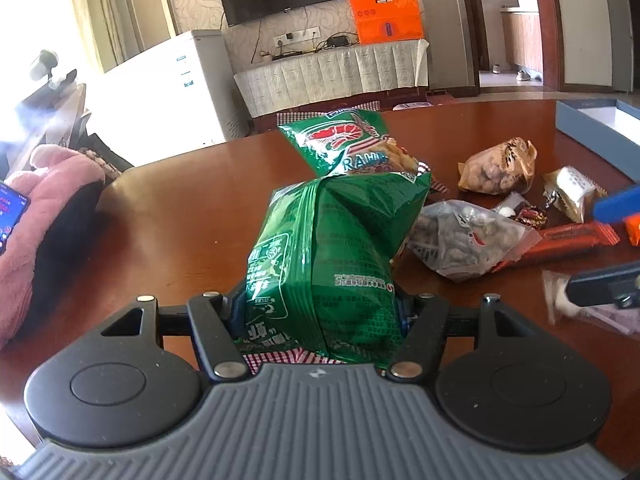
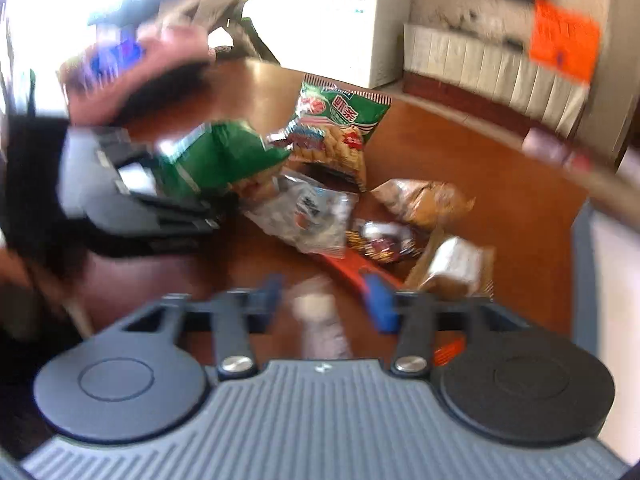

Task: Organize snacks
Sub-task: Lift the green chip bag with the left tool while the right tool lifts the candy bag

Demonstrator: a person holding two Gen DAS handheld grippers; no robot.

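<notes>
My left gripper (image 1: 320, 312) is shut on a green snack bag (image 1: 328, 256) and holds it above the brown table (image 1: 168, 216); the same bag shows in the right wrist view (image 2: 216, 156). A second green shrimp-cracker bag (image 1: 352, 140) lies behind it, and also shows in the right wrist view (image 2: 340, 132). My right gripper (image 2: 324, 300) is open, its blue fingers either side of a small pale packet (image 2: 320, 320) on the table; that view is blurred. The right gripper's fingers (image 1: 616, 204) show at the right edge of the left wrist view.
A clear bag of dark snacks (image 1: 464, 232), a brown nut bag (image 1: 500, 168), an orange bar (image 1: 572, 240), a wrapped cake (image 1: 576, 192) and small candies (image 1: 528, 212) lie on the table. A blue box (image 1: 600, 120) stands at the far right. A pink sleeve (image 1: 48, 216) is at the left.
</notes>
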